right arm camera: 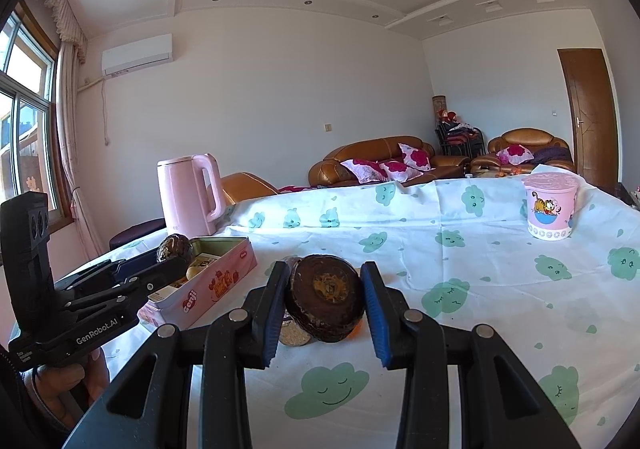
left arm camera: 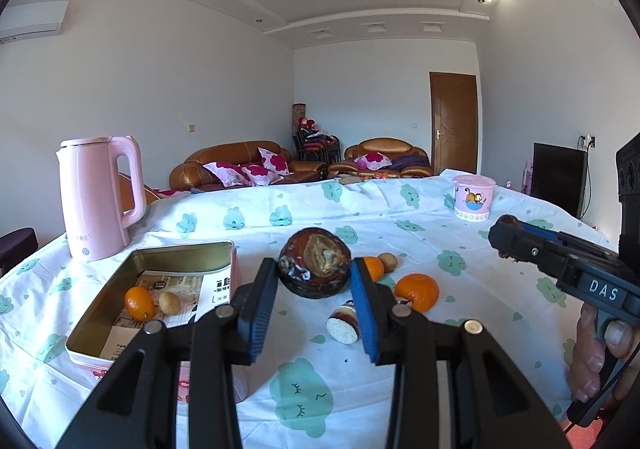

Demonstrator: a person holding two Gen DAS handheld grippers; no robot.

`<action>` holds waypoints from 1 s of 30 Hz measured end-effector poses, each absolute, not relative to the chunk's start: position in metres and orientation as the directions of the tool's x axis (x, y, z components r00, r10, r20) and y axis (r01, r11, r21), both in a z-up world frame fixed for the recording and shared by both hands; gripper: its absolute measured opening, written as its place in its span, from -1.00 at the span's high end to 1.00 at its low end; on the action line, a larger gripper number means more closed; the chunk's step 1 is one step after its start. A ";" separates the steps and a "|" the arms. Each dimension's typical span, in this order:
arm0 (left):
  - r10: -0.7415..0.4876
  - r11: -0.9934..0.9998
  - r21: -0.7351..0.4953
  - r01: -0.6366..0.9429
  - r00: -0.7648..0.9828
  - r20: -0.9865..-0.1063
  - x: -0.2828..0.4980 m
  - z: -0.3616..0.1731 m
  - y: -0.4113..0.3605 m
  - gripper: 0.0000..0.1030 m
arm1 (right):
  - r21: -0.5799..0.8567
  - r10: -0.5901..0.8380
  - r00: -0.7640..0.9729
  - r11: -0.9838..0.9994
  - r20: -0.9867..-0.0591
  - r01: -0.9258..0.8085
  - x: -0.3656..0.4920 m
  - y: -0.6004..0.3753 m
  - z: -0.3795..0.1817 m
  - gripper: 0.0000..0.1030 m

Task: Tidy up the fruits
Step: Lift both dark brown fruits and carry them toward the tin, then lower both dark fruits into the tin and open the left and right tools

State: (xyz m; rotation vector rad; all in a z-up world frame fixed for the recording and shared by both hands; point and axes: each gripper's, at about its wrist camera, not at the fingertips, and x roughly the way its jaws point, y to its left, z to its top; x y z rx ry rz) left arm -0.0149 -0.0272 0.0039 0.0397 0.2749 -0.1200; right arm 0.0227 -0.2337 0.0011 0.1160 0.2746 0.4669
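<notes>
The left tool (left arm camera: 314, 275) clamps a dark brown, flattened fruit (left arm camera: 315, 263) with a yellowish scarred face, above the table (left arm camera: 400, 225); the right tool (right arm camera: 325, 295) grips a similar one (right arm camera: 326, 299). Near left, an open tin (left arm camera: 184, 253) holds an orange (left arm camera: 139, 303) — loose oranges (left arm camera: 417, 291) lie just behind.

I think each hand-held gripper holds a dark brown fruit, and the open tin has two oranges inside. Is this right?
Not fully. The left wrist view shows the tin holding one orange and a small yellowish-brown fruit. The left hand-held gripper and right hand-held gripper do each hold a dark brown fruit.
</notes>
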 end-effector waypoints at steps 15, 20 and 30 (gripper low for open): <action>-0.072 0.994 0.057 0.088 0.967 -0.246 -0.019 0.016 -0.024 0.24 | 0.128 0.456 0.863 0.890 -0.216 -0.438 0.016 -0.226 0.008 0.25; -0.032 0.997 0.054 0.049 0.962 -0.271 -0.011 0.019 -0.015 0.24 | 0.085 0.463 0.860 0.886 -0.213 -0.456 0.018 -0.213 0.023 0.25; 0.073 0.997 0.028 -0.068 0.949 -0.306 0.010 0.031 0.037 0.24 | 0.034 0.539 0.817 0.838 -0.206 -0.544 0.044 -0.165 0.079 0.25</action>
